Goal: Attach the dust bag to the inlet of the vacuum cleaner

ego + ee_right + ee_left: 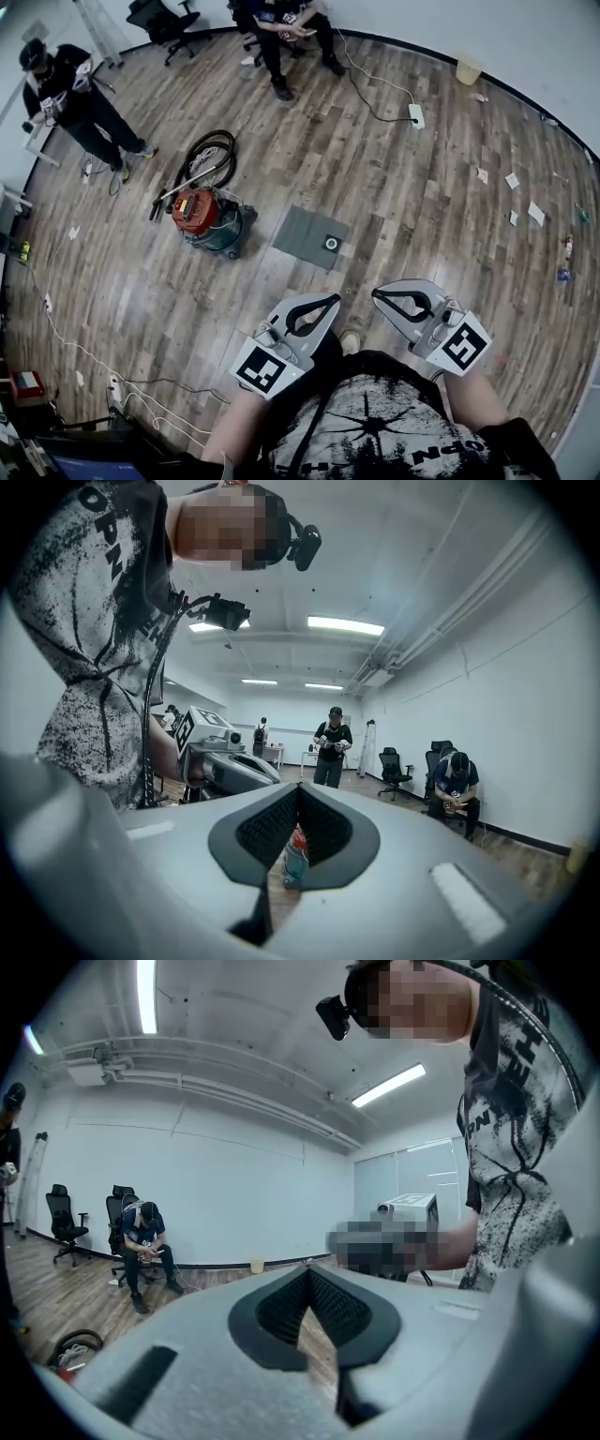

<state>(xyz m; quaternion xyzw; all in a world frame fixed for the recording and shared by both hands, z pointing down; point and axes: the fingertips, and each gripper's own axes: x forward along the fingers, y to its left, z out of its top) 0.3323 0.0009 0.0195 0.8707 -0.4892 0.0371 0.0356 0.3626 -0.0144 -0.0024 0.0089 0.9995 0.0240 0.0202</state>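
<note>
The vacuum cleaner (211, 220), red on top with a teal body, stands on the wood floor with its hose (208, 157) coiled behind it. Through the right gripper's jaw gap I see a slice of the vacuum cleaner (294, 855). The grey dust bag (307, 234) lies flat to its right, its black ring inlet facing up. My left gripper (335, 299) and right gripper (377, 293) hover near my body, short of the bag, tips turned toward each other. The left gripper (307, 1269) and the right gripper (298, 789) are both shut and empty.
A person (70, 94) stands at the far left and another (286, 28) sits at the back beside an office chair (164, 23). A power strip (416, 114) with its cable, a yellow bin (467, 68), paper scraps (525, 202) and floor cables (94, 361) lie around.
</note>
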